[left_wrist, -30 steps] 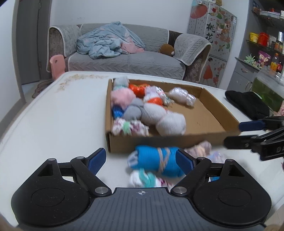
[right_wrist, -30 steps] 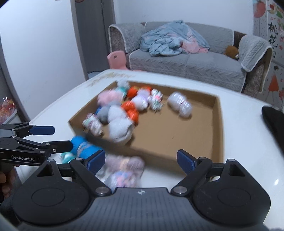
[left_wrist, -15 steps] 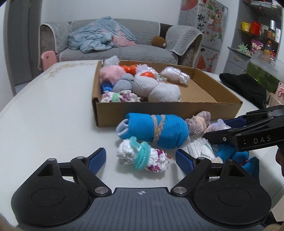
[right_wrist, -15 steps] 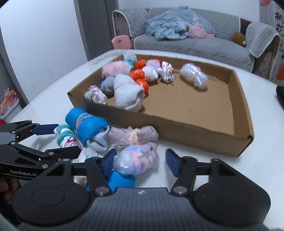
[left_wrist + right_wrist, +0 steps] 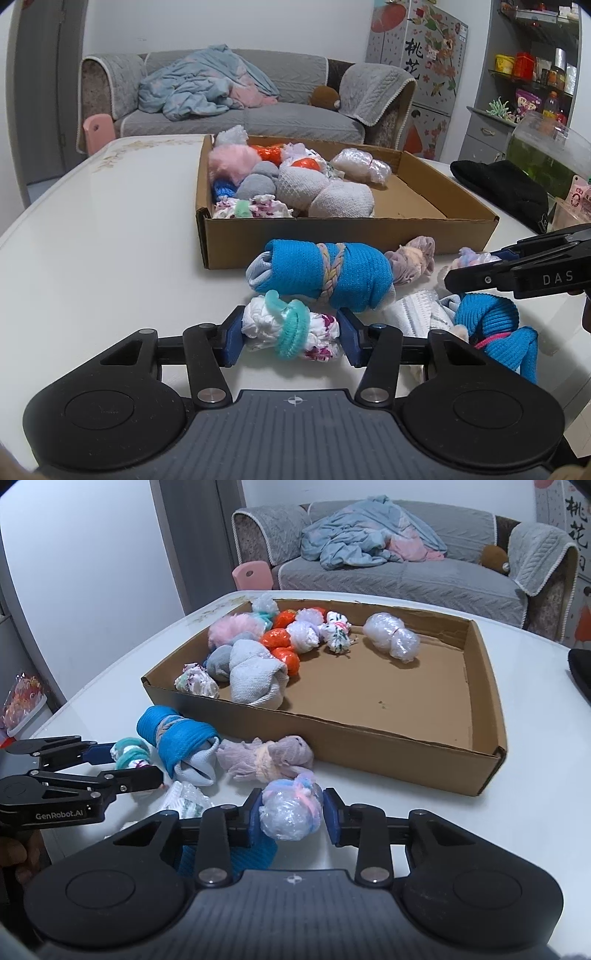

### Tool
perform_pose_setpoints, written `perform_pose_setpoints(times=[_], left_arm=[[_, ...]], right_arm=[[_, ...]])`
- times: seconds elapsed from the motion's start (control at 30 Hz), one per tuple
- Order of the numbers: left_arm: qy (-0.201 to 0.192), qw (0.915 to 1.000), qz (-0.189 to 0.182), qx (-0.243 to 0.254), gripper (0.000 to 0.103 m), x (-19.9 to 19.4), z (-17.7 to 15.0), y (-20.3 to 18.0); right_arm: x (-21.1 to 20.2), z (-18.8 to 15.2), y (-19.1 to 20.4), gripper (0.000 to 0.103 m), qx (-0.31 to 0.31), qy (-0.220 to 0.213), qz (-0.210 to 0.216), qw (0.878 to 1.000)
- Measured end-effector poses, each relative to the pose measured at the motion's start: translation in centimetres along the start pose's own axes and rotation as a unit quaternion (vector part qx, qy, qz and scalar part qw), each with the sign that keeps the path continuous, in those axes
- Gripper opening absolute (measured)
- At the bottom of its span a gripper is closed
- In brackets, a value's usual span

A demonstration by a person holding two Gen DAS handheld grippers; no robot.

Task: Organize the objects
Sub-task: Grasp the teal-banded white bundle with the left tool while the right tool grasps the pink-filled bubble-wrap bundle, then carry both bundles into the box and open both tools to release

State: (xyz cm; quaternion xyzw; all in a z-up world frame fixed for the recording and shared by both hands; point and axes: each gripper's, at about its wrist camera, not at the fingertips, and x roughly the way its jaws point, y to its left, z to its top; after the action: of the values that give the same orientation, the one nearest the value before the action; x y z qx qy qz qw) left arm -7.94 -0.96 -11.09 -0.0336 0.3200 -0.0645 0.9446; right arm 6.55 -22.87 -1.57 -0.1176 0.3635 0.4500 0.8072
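A white tabletop [image 5: 92, 258] carries a shallow cardboard box [image 5: 369, 746] that takes up most of its middle. The box holds a cluster of rolled bundles along its left part: a fluffy pink bundle [image 5: 231, 627], a grey-white sock roll [image 5: 255, 677], orange bundles [image 5: 279, 638] and a clear plastic-wrapped bundle [image 5: 391, 637] lying apart from the rest.

Just in front of the box's near wall lie loose bundles on the tabletop. The biggest is a blue sock roll [image 5: 325, 275] tied with a braided cord, and beside it lies a pale purple bundle [image 5: 266, 760], both close to the cardboard.

The left hand-held gripper [image 5: 290, 338] has its jaws closing, both blue pads against the ends of a white floral bundle [image 5: 290, 330] ringed by a teal band, which rests on the tabletop nearest the camera. The right hand-held gripper [image 5: 291, 814] is clamped on a small pastel plastic-wrapped bundle [image 5: 290, 810], low over the tabletop in front of the box.
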Motion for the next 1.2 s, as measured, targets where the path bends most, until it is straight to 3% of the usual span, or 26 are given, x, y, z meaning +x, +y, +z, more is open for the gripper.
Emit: perform_pose_setpoints(times=[0.33,0.6,0.9,1.2], left_arm=[[-0.025,0.9996,0.011,0.011,0.058,-2.4,1.5,0.3],[-0.056,0.9975,-0.006,0.042,0.058,-3.7,5.9,-1.2],[-0.084,0.9927,-0.024,0.083,0.058,-1.8,12.3,-3.9],[-0.068,0.9904,-0.056,0.106,0.058,1.9,15.5,-6.7]], right_arm=[[-2.5,0.8,-0.9,0.031,-0.005,-0.028,-0.002,1.0],[-4.7,3.2,-2.1,0.031,-0.015,-0.06,-0.019,0.998],[-5.1,7.0,-4.1,0.031,-0.032,-0.084,-0.044,0.995],[-4.3,9.0,-5.6,0.031,-0.046,-0.095,-0.051,0.993]])
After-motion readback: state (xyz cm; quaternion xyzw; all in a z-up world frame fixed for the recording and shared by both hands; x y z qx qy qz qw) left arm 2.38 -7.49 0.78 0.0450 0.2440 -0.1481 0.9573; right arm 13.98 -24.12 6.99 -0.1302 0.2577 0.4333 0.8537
